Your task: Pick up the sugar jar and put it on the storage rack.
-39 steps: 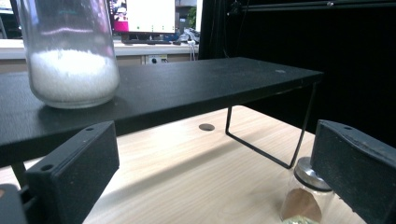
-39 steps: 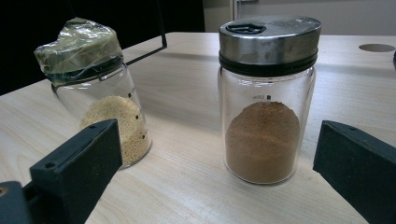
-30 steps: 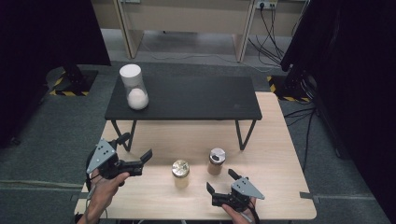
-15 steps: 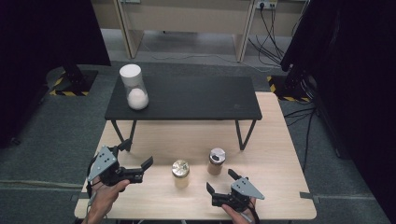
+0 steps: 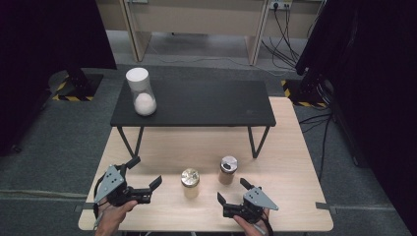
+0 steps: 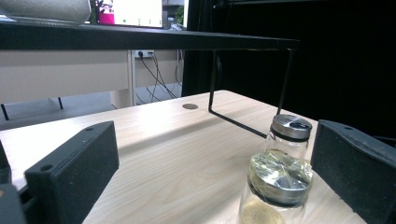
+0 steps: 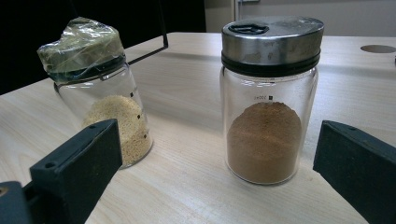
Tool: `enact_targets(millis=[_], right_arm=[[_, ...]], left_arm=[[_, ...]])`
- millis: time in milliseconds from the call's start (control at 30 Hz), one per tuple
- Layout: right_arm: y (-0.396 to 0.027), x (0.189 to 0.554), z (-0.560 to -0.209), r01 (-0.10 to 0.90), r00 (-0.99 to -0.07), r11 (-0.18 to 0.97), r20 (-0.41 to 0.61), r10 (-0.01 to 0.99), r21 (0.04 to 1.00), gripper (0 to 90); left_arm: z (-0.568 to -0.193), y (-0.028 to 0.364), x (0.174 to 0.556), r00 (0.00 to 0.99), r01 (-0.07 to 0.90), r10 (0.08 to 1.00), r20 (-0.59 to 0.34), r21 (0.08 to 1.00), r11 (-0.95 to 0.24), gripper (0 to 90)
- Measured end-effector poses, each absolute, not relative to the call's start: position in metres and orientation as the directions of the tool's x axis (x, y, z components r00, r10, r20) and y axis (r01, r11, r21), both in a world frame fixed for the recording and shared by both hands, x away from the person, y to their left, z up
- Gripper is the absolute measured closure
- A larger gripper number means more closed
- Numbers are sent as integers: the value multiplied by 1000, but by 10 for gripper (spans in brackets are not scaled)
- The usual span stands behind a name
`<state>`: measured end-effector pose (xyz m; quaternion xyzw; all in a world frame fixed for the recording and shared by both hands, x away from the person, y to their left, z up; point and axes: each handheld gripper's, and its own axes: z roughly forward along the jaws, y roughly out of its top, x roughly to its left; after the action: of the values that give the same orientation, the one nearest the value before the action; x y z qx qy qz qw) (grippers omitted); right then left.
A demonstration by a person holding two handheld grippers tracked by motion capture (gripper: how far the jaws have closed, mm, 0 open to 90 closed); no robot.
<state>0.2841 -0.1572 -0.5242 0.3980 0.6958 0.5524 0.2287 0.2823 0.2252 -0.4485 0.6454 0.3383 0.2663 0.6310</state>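
Note:
Two glass spice jars stand on the wooden table [image 5: 295, 147]. One has a foil-wrapped lid [image 5: 190, 181] [image 6: 279, 179] [image 7: 100, 93] and holds pale yellow grains. The other has a metal shaker lid [image 5: 228, 169] [image 6: 290, 133] [image 7: 271, 102] and holds brown powder. My left gripper [image 5: 145, 171] [image 6: 212, 154] is open at the near left, well left of the foil-lid jar and pointing towards it. My right gripper [image 5: 232, 189] [image 7: 215, 154] is open just in front of the two jars, with nothing between its jaws.
A low black table [image 5: 196, 103] stands across the far half of the wooden table, its thin legs [image 5: 253, 142] coming down behind the jars. On its left end is a white-lidded clear container [image 5: 140, 91] of white powder. The wooden table's near edge lies under both hands.
My left gripper has drawn back towards the near edge and turned a little to the right. The right gripper and both jars have stayed put.

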Motion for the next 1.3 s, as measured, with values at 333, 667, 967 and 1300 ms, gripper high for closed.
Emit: enact_targets(millis=[333, 667, 967, 1300], right_arm=[[-157, 284, -524, 299, -579, 73, 120, 806, 951, 13], [-157, 283, -524, 300, -577, 71, 122, 807, 951, 13], [-158, 283, -524, 301, -575, 67, 125, 809, 951, 13], [-158, 283, -524, 301, -574, 66, 125, 809, 951, 13]], left_arm=[[-461, 232, 275, 622, 92, 778, -87, 995, 38, 3], [-477, 236, 269, 630, 94, 773, -81, 995, 28, 3], [-487, 238, 264, 632, 93, 772, -67, 996, 10, 3], [-497, 234, 258, 640, 85, 768, -38, 996, -21, 3]])
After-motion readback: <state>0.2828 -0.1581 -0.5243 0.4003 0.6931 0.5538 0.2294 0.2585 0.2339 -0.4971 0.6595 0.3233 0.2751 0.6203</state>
